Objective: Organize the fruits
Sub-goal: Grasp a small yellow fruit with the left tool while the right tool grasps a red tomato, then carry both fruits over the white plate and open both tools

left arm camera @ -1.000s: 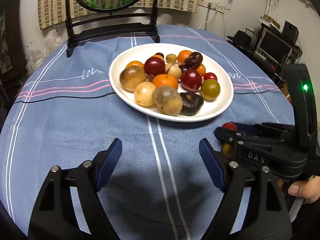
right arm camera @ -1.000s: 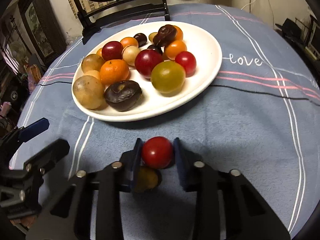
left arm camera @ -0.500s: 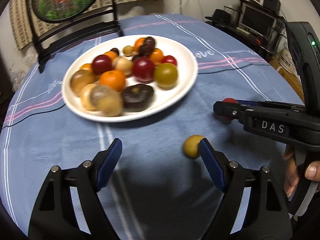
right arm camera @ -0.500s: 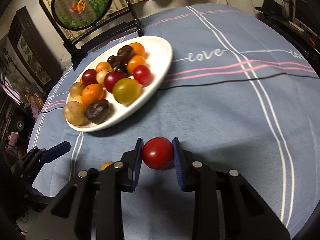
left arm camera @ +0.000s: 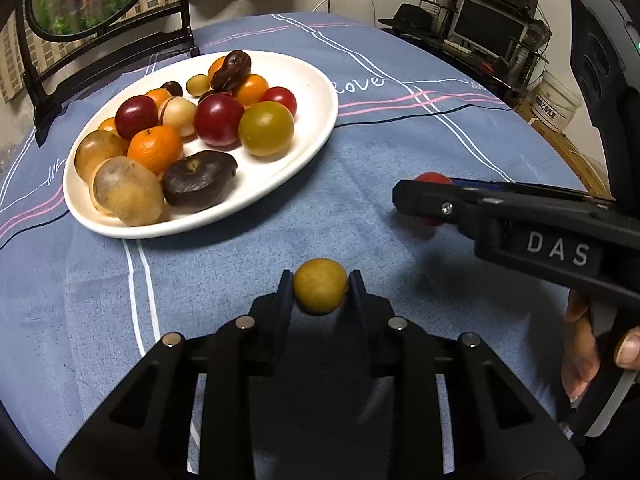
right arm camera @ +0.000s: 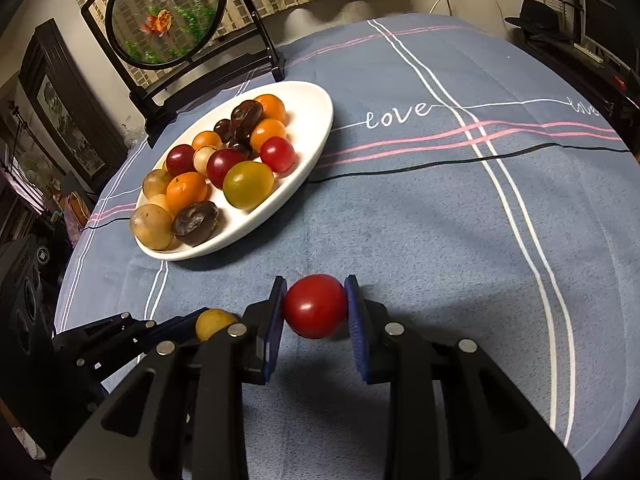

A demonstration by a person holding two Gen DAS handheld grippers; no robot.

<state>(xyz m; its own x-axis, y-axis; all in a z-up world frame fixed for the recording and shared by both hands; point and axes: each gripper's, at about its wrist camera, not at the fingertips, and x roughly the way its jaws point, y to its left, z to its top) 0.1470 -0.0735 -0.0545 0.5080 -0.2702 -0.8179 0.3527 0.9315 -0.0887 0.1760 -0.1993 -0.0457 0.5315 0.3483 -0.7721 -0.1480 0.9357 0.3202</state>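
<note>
L gripper [left arm camera: 320,286] just clenched on yellow fruit [left arm camera: 320,291]; R gripper [right arm camera: 315,306] grips red fruit [right arm camera: 315,306]; blue tablecloth [right arm camera: 420,220].

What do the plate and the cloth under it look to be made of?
Plate: glazed white ceramic by the look, smooth with a soft sheen on its rim; melamine is possible. Cloth: woven matte fabric, blue with stripes and stitched-looking "love" lettering.

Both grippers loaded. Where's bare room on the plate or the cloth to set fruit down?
White plate: bare only along its right rim, beside the small red fruit and the olive-green fruit; its left side is piled. The cloth right of the plate, around the "love" lettering, is bare. Crowded: the near edge, where the left gripper and right gripper sit.
</note>
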